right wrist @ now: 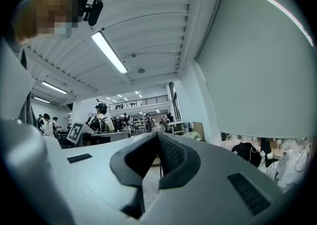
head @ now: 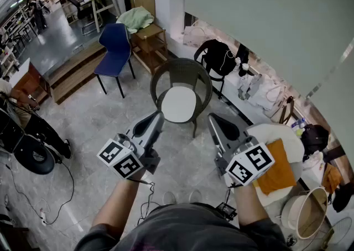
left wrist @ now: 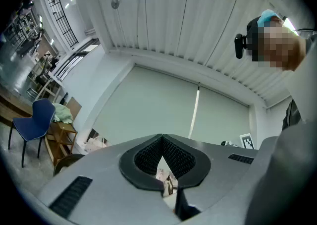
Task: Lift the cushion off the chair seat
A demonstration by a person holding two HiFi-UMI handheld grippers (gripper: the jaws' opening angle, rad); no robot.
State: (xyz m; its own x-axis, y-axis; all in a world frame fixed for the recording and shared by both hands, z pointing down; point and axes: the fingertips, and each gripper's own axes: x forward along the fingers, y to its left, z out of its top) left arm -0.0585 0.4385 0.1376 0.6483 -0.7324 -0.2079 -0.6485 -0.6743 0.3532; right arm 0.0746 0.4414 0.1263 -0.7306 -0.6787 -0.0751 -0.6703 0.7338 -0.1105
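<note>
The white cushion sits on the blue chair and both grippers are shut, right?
No. The cushion sits on the wicker chair, not the blue chair, as the head view shows. The left gripper and right gripper are shut.

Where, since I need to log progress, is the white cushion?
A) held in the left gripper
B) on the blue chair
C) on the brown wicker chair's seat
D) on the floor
C: the white cushion lies on the seat of the wicker chair, while the left gripper and right gripper are shut and empty.
</note>
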